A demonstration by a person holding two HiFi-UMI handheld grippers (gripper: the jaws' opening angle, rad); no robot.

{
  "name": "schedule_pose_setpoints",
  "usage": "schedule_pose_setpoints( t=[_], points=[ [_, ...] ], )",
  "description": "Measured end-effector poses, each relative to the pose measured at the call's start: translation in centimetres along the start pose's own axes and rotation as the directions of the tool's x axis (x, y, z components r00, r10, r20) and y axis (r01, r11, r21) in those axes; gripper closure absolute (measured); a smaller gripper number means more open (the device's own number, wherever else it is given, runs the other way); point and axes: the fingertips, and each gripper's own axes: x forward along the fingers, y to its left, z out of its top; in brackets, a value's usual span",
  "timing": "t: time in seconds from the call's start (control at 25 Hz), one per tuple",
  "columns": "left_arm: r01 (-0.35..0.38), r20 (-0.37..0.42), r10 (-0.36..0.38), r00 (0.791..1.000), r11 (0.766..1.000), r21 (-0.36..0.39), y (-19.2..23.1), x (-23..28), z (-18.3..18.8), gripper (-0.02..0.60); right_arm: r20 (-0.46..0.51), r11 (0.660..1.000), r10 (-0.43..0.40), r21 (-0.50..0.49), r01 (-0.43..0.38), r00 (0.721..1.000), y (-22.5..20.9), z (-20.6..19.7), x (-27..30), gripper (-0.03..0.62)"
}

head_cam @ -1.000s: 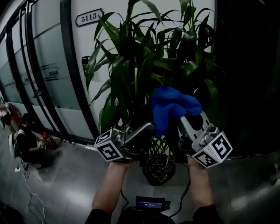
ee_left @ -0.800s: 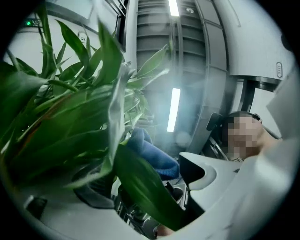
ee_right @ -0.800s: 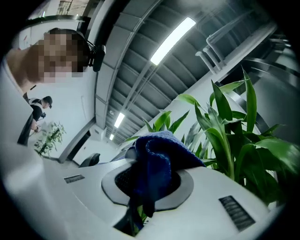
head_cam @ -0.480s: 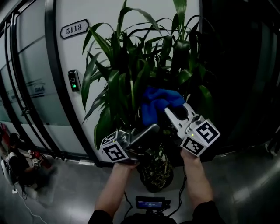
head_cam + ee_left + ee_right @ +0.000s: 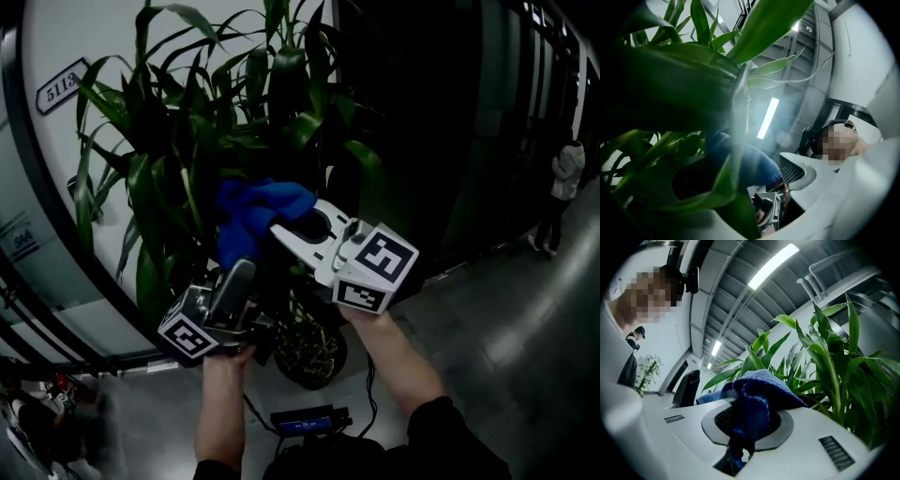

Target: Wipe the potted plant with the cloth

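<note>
Your right gripper [image 5: 278,228] is clamped on the blue cloth [image 5: 251,211]. The wad bunches out past the jaw tips and sits in among the lower leaves of the plant [image 5: 178,131], near centre of the head view. Your left gripper [image 5: 239,277] is at the cloth's 6 o'clock, pointing up, jaws standing wide apart. One leaf [image 5: 736,110] runs between them, pads not closed on it. The pot [image 5: 309,349] is at that gripper's 4 o'clock, on grey floor [image 5: 487,356]. A door plate [image 5: 61,86] is at the frame's 10 o'clock.
</note>
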Motion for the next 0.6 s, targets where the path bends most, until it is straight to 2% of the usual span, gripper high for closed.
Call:
schedule_pose_setpoints(
  t=[0.2,0.6],
  points=[
    [-0.011,0.027,0.011,1.000,1.000,-0.011,-0.3,-0.2,-0.2,0.161,-0.042,1.000,0.022,0.014,-0.022,0.999,1.4,-0.7,-1.0,0.522],
    [-0.041,0.049,0.042,0.998,0.999,-0.033,0.8,-1.2,-0.5,0.161,-0.166,0.994,0.093,-0.039,-0.101,0.982,4.4,-4.0,-3.0,0.522]
  ],
)
